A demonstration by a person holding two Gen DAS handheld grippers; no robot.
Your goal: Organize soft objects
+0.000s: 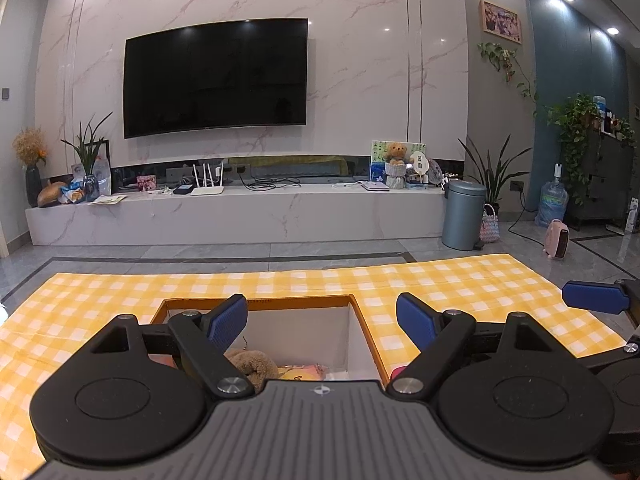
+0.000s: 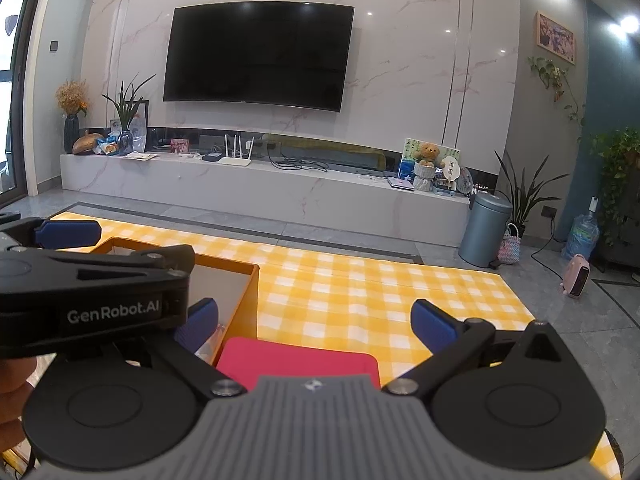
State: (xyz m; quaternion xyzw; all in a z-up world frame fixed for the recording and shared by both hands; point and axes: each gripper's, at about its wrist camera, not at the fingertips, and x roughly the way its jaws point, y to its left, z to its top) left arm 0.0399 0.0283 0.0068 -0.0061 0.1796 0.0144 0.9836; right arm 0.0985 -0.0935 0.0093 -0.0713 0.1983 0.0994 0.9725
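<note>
Both your left gripper (image 1: 322, 322) and right gripper (image 2: 314, 322) stand apart and empty; brown plush (image 1: 252, 366) already lies inside the cardboard box (image 1: 370, 344), pink pad (image 2: 298, 362) just beside it awaits pickup.

Home living rm: wall TV (image 1: 216, 78), marble TV bench (image 1: 240, 214), houseplants (image 1: 580, 120).
</note>
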